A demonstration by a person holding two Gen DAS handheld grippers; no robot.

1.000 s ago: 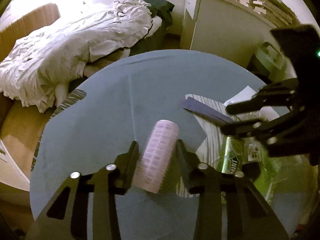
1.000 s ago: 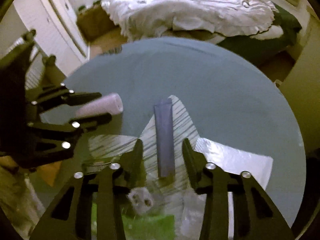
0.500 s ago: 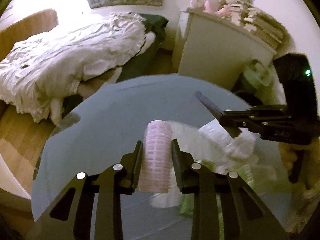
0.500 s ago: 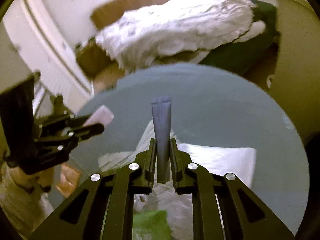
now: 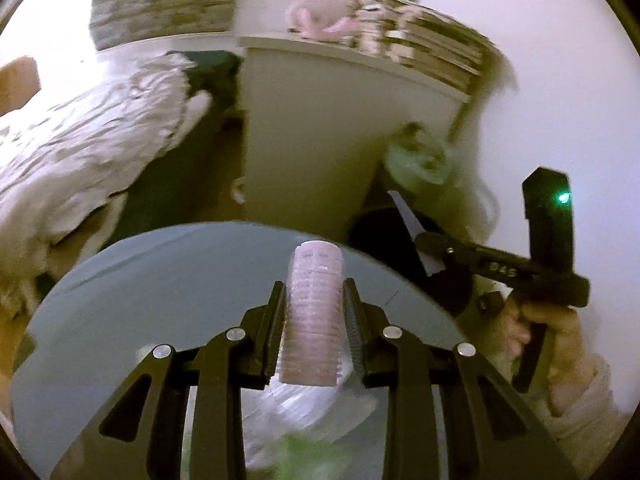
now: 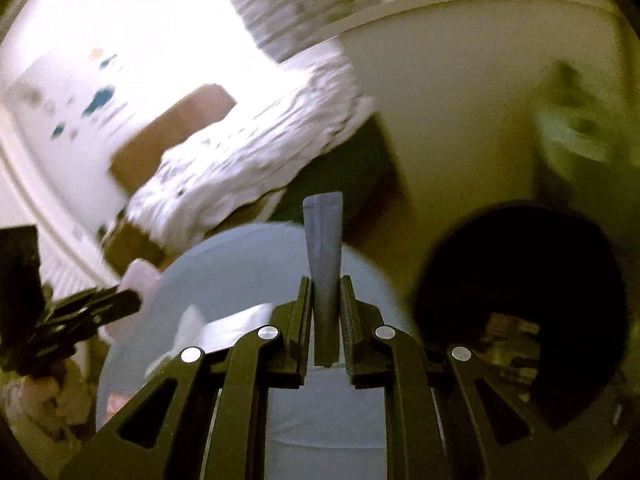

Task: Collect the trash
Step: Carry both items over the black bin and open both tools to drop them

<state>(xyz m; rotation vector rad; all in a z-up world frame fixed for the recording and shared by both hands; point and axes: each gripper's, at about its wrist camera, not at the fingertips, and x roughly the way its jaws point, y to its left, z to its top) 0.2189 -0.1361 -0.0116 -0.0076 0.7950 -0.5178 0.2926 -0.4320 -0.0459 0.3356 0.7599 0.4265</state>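
My left gripper [image 5: 315,292] is shut on a pink ribbed paper cup [image 5: 314,312], held lengthwise above the round grey-blue table [image 5: 160,280]. My right gripper [image 6: 325,292] is shut on a flat grey-purple tube [image 6: 323,248], held above the table's far edge [image 6: 240,264]. In the left wrist view the right gripper [image 5: 430,248] shows at the right, beyond the table edge, with the tube [image 5: 412,228] in it. A black round bin [image 6: 520,304] opens to the right of the right gripper. The left gripper [image 6: 124,300] with the cup shows at the left.
White wrappers and a green packet [image 5: 304,416] lie on the table under my left gripper. A white cabinet [image 5: 332,128] with books and soft toys stands behind the table. An unmade bed [image 5: 80,140] is at the left.
Both grippers closed on their items a second ago and have lifted them. The right gripper has swung right toward the black bin; the left has tilted up with the cup.
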